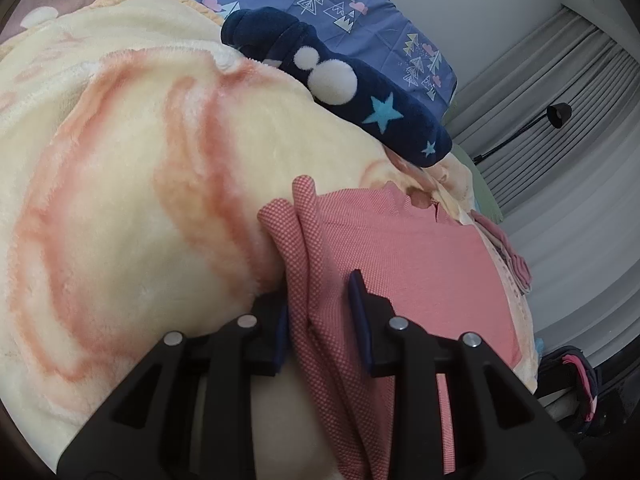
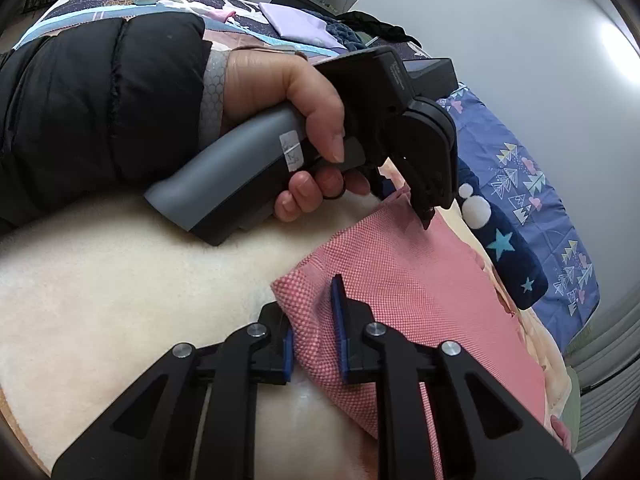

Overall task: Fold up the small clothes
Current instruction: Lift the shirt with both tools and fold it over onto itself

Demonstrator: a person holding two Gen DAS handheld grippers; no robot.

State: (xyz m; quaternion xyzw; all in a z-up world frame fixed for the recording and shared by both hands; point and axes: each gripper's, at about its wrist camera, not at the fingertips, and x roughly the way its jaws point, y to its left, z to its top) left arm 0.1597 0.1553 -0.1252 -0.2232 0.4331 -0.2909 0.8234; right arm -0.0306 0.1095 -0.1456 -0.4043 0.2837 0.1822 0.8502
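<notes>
On one cream blanket [image 1: 140, 200], two grippers' fingers [image 1: 362, 300] each pinch one pink garment [image 1: 420, 248].

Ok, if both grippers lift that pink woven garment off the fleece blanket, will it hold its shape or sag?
The pink woven garment will probably sag: it already bunches into soft ridges between the left gripper fingers. It looks thin and likely light. The fluffy cream fleece blanket beneath may cling slightly, so a dragged edge could shift the fold.
</notes>
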